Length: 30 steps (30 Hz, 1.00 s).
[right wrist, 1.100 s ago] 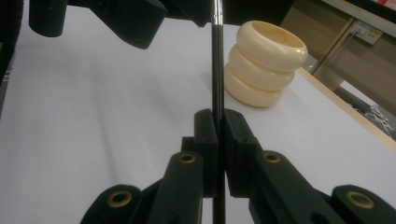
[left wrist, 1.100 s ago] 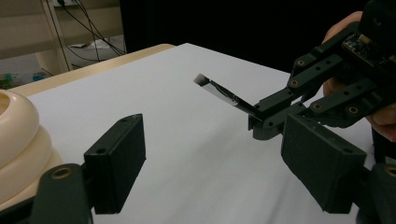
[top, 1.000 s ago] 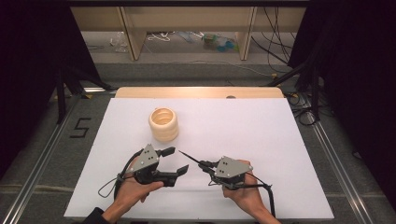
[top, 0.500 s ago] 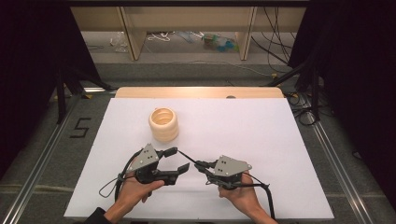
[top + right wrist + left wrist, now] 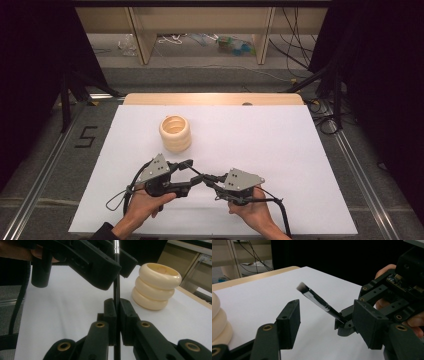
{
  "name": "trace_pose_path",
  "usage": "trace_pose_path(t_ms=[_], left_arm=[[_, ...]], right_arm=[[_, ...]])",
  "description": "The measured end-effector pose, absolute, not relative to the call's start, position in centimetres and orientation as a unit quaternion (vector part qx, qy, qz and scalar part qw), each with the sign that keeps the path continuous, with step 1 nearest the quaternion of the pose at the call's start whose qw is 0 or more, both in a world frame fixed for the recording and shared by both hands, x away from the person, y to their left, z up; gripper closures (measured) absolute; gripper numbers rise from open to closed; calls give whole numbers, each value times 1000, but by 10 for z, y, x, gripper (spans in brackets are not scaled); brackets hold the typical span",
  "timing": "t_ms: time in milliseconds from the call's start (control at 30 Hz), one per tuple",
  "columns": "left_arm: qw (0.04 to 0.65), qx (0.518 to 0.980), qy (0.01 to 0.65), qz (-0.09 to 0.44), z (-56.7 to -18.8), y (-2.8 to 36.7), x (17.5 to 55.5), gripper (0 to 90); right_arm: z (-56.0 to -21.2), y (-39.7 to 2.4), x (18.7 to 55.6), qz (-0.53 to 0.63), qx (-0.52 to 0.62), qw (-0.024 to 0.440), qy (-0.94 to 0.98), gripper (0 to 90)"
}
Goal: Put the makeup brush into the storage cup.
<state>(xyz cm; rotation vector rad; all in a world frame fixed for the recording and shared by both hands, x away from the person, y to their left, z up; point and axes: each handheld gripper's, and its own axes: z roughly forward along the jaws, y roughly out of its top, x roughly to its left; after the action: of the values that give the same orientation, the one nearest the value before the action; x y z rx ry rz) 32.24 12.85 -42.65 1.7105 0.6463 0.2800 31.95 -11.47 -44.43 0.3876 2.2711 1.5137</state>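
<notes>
- The right tongs [image 5: 209, 178] are clamped on the handle of a thin black brush [image 5: 320, 302]; in the right gripper view the shaft runs straight up between their two pads, so the grip is narrow and near one end.
- The left tongs [image 5: 189, 174] stand partly parted with the brush passing between their jaws, and they have just been closing in; in the left gripper view neither pad presses the shaft yet.
- The brush hangs above the surface [image 5: 280, 150], at about 6 o'clock of its white sheet, with its pale bristle tip [image 5: 301, 286] slanting up toward 11 o'clock in the left gripper view.
- Risk: the shaft lies off the middle of the left jaws, so a closing pad may strike it from one side and lever it out of the right grip.
- Risk: the shaft is thin and smooth, so it may twist or slide in the pads if the right tongs let go before the left ones bite.
- Risk: the two tongs sit nearly jaw to jaw, so further closing could knock one pair against the other.
- The cream stacked-ring holder [image 5: 175, 133] stands well apart at about 11 o'clock; a dropped brush would probably land short of it.
</notes>
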Motion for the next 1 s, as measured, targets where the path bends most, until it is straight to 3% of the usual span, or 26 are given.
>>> trace_pose_path(t_ms=[1000], left_arm=[[632, 724, 254, 105, -422, 131, 321, 708]], right_arm=[[-442, -110, 317, 560, 127, 192, 796, 853]])
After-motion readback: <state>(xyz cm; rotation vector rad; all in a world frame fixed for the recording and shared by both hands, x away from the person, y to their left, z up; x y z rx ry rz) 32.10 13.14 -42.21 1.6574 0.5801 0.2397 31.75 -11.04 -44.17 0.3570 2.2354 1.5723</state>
